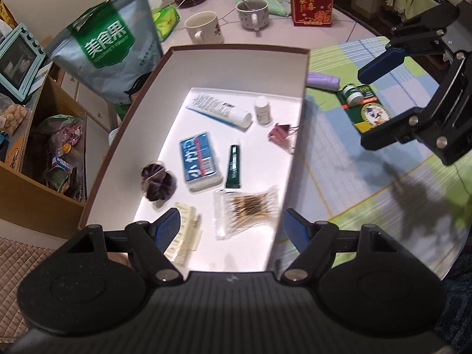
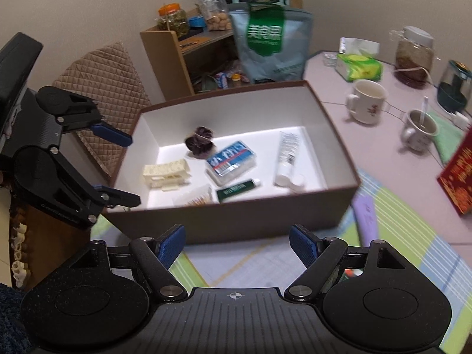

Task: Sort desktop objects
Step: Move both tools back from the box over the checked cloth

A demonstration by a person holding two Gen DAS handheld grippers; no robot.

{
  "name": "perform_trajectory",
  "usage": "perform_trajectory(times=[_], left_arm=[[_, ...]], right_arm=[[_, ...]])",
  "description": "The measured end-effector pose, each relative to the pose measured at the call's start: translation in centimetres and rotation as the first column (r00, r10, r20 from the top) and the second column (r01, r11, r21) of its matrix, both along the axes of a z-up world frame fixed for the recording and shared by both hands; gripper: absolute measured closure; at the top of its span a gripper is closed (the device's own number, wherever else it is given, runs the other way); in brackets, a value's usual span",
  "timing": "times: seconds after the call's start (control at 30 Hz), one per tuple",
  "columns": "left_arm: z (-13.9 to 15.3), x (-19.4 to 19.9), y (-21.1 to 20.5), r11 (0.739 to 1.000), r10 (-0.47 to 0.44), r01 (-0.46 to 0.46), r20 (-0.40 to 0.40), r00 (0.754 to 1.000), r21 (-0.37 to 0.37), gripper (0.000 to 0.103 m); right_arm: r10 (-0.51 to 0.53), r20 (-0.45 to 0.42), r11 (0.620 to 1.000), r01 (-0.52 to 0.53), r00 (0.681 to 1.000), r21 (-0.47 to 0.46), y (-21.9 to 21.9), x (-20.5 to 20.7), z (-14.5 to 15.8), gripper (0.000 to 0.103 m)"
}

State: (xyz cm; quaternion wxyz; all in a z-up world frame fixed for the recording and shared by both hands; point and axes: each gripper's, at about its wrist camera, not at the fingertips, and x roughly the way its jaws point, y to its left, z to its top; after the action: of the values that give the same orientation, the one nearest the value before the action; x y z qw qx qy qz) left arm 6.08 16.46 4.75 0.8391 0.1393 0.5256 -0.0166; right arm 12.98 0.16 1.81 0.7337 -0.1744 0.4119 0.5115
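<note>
Checked cloth [image 1: 368, 159] bearing box [image 1: 305, 70]; both grippers, left [image 1: 231, 224] and right [image 2: 237, 243], hovering wide open, empty. Sorting underway; purple tube [image 1: 322, 80] and green jar [image 1: 352, 93] waiting at box's 3 o'clock; next, right gripper closing on either.

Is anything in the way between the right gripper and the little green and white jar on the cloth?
Nothing visible. The right gripper is open above the checked cloth, and the small jar lies uncovered on a green card.
</note>
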Motion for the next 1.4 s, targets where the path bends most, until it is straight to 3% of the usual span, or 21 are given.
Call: perform_trajectory(times=[0.47, 0.77, 1.13, 1.4], left_arm=[[-0.9, 1.1, -8.0, 0.998, -0.019, 0.022, 0.049, 0.999, -0.051, 0.029], [-2.7, 3.3, -11.1, 0.992, 0.009, 0.000, 0.076, 0.997, -0.123, 0.030], [-8.5, 7.8, -16.5, 0.986, -0.015, 0.025, 0.061, 0.998, -0.164, 0.039], [-11.7, 11.6, -18.3, 0.975, 0.022, -0.008, 0.063, 0.998, -0.222, 0.041]], right_arm=[[-0.185, -0.031, 0.980, 0.182, 0.982, -0.082, -12.3, 4.5, -2.4, 0.022], [-0.285, -0.088, 0.954, 0.274, 0.954, -0.123, -16.9, 6.6, -5.7, 0.022], [-0.458, -0.151, 0.882, 0.428, 0.876, -0.196, -23.5, 10.0, -8.8, 0.022], [-0.499, -0.163, 0.861, 0.466, 0.851, -0.203, -25.4, 12.3, -9.7, 0.022]])
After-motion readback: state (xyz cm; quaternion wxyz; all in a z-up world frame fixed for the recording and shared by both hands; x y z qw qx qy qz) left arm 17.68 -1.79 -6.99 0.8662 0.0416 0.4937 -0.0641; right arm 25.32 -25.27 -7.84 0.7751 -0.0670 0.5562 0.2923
